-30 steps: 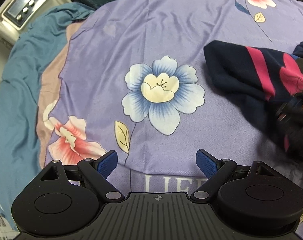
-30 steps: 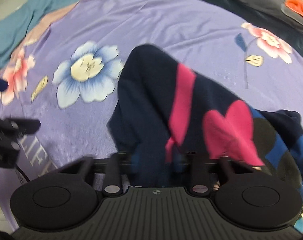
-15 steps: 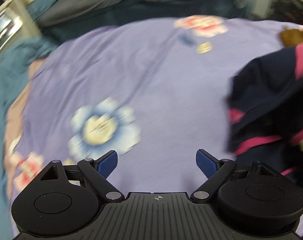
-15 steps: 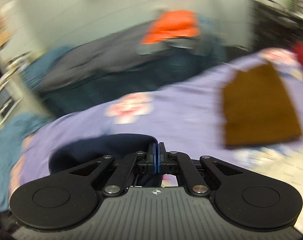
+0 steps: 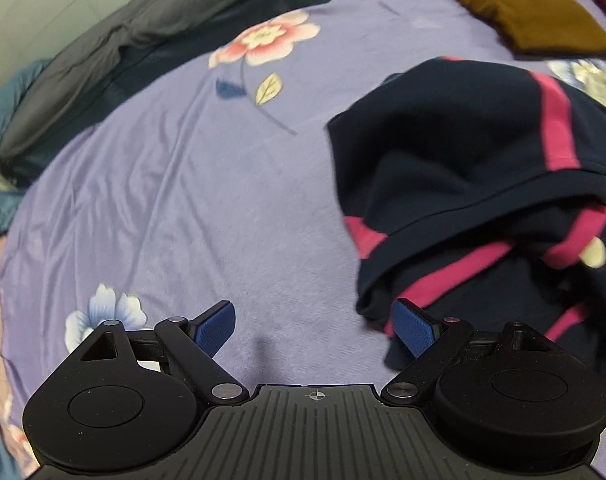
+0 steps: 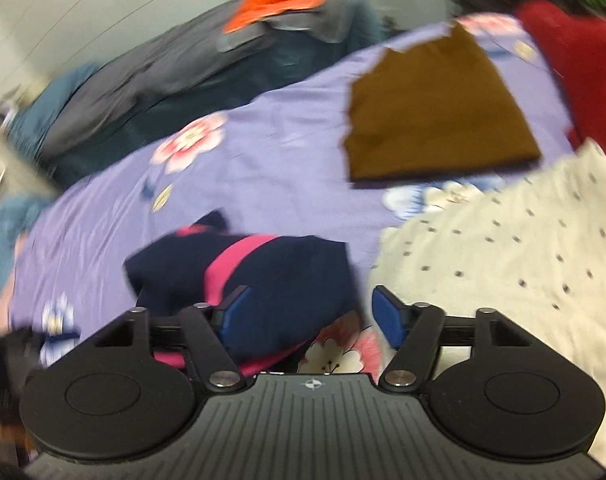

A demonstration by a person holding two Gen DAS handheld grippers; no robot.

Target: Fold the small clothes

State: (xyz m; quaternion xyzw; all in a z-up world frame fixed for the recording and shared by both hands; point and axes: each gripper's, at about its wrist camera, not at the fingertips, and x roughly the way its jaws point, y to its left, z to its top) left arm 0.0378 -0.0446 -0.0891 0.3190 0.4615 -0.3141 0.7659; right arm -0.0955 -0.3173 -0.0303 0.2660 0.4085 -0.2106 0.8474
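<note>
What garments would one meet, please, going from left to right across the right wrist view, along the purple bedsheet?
Navy garment with pink stripes → brown folded garment → cream dotted cloth → red garment.

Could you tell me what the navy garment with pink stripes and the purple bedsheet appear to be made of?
Navy garment: probably a soft matte knit, cotton-like; it slumps in thick folds with no shine. Purple bedsheet: thin, smooth woven fabric, possibly polyester or brushed cotton; fine creases, a slight sheen and printed flowers.
</note>
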